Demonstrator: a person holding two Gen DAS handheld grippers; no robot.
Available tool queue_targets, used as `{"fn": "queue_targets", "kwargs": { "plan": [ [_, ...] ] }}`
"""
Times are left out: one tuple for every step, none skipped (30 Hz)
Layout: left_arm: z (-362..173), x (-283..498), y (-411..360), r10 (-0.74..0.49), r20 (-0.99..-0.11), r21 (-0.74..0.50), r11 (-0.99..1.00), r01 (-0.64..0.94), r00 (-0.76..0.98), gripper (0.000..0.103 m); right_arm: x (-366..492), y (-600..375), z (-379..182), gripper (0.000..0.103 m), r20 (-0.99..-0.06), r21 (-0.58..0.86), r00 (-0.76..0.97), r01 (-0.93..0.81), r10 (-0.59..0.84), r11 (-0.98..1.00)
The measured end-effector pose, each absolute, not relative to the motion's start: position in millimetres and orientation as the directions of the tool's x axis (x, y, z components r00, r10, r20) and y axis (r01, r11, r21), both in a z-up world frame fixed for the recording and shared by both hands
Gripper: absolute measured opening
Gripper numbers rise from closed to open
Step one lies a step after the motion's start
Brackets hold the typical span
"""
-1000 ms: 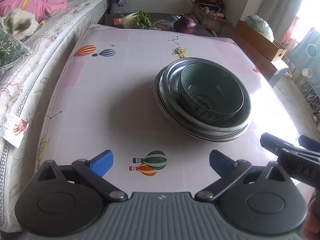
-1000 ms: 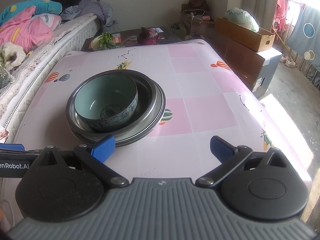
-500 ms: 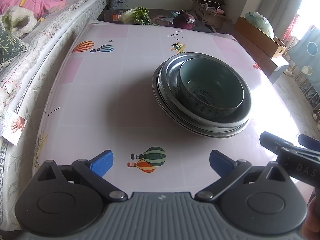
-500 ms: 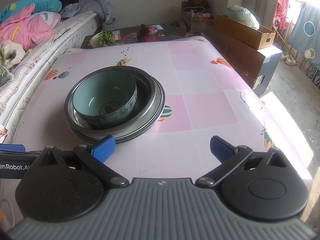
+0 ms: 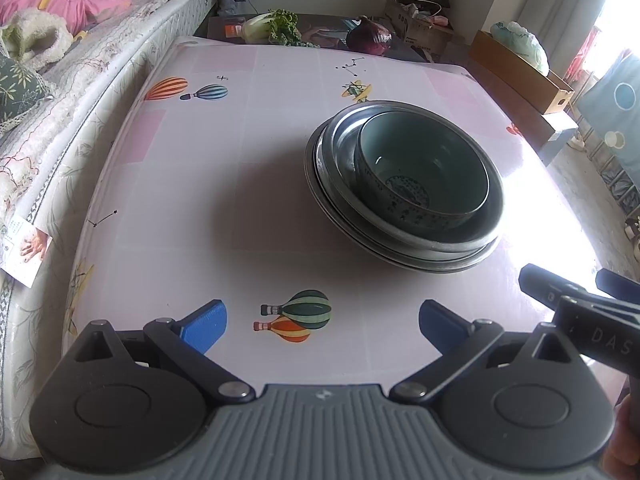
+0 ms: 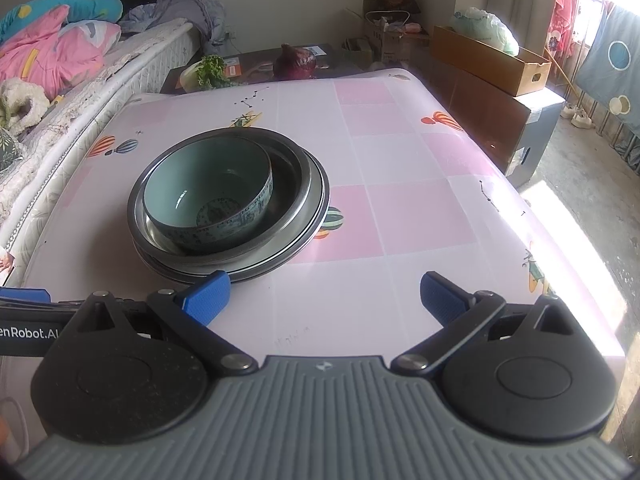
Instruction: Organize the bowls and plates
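Left wrist view: on the pink balloon-print tablecloth [image 5: 248, 184] beside a bed, the stack has drifted slightly toward 2 o'clock while the left gripper [image 5: 322, 322] stays wide open, holding nothing. The stacking looks finished.

Right wrist view: one teal ceramic bowl [image 6: 208, 196] sits inside about three nested steel plates [image 6: 304, 196] at 10 o'clock. The right gripper [image 6: 324, 298] hangs open, empty.

At the lower right of the left wrist view, the right gripper [image 5: 592, 304] bears the pale letters "DAS", cut off by the frame edge. At the left edge of the right wrist view, the left gripper [image 6: 24, 312] reads "enRobot.AI", its beginning cut off.
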State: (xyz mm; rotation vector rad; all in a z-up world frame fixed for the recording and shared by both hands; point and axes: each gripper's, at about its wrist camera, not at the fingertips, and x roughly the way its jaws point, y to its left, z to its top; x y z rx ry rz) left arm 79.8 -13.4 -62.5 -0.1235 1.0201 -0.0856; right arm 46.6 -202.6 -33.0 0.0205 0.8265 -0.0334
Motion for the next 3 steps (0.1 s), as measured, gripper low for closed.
{"fn": "queue_targets", "kwargs": {
  "plan": [
    [-63.2, 79.4, -13.2, -0.129, -0.844, -0.143, 0.99, 0.013, 0.521, 0.103, 46.6, -202.7, -33.0, 0.102, -0.735, 0.005, 0.677, 0.038, -0.022, 0.999],
    [-63.2, 79.5, -13.3, -0.128, -0.844, -0.142, 0.99, 0.013, 0.521, 0.103, 45.9, -202.5, -33.4, 0.102, -0.735, 0.005, 0.678, 0.037, -0.022, 0.999],
    [-63.3, 79.5, -13.3, -0.128, -0.844, -0.142, 0.99, 0.013, 0.52, 0.103, 45.6, -202.4, -33.8, 0.102, -0.734, 0.005, 0.678, 0.037, -0.021, 0.999]
  ]
}}
